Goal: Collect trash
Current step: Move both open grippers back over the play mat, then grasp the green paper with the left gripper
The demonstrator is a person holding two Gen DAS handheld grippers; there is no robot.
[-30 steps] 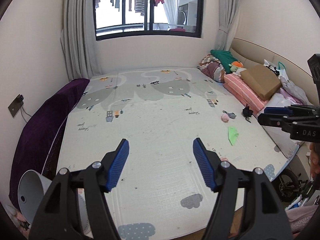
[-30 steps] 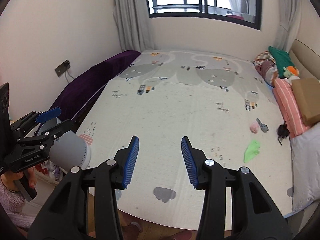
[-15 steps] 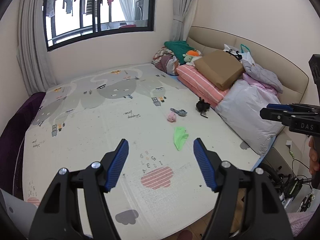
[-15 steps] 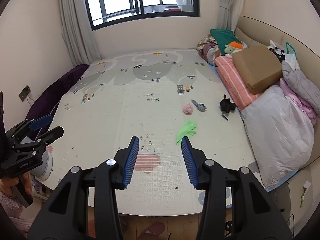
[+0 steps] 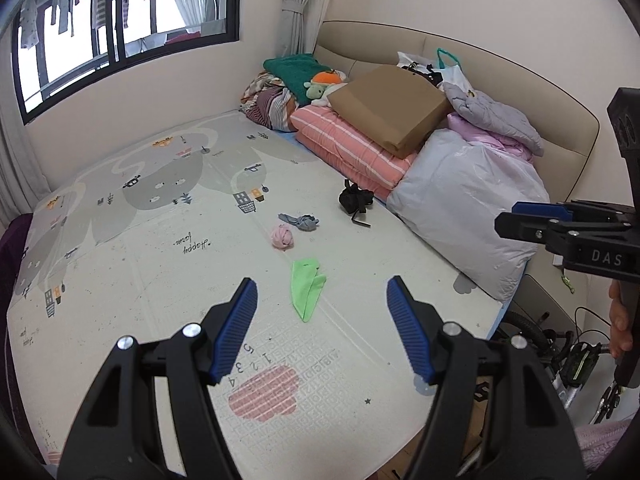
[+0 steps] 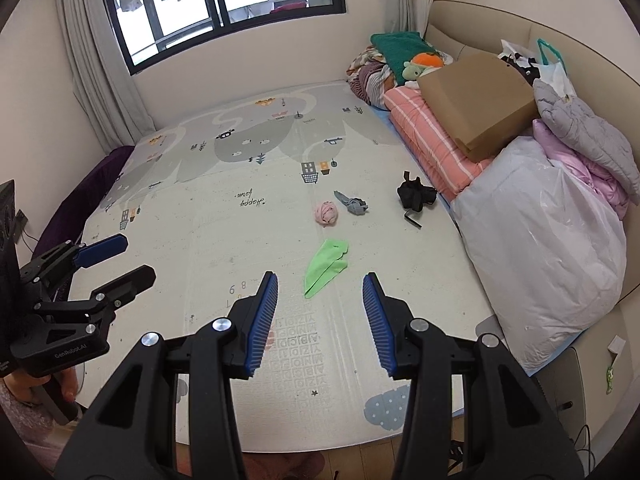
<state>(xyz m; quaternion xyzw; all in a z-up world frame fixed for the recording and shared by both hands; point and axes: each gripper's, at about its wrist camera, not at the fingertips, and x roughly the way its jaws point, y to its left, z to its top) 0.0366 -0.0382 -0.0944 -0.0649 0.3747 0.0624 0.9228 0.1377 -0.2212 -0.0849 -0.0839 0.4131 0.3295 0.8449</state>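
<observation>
Left gripper [image 5: 320,312] is hovering over the near edge of the play mat [image 5: 160,216], fingers spread wide apart, holding nothing. Right gripper [image 6: 320,308] is doing likewise, fingers apart and empty. Green scrap [image 6: 326,267] is lying flat on the mat just beyond the right gripper's tips. Pink wad [image 6: 327,213], grey scrap [image 6: 352,203] and black bundle [image 6: 415,195] are lying farther off, toward the bedding at right

Matt printed play mat [image 5: 160,248], crumpled green wrapper [image 5: 306,286], glossy plastic bag [image 5: 464,208]
</observation>
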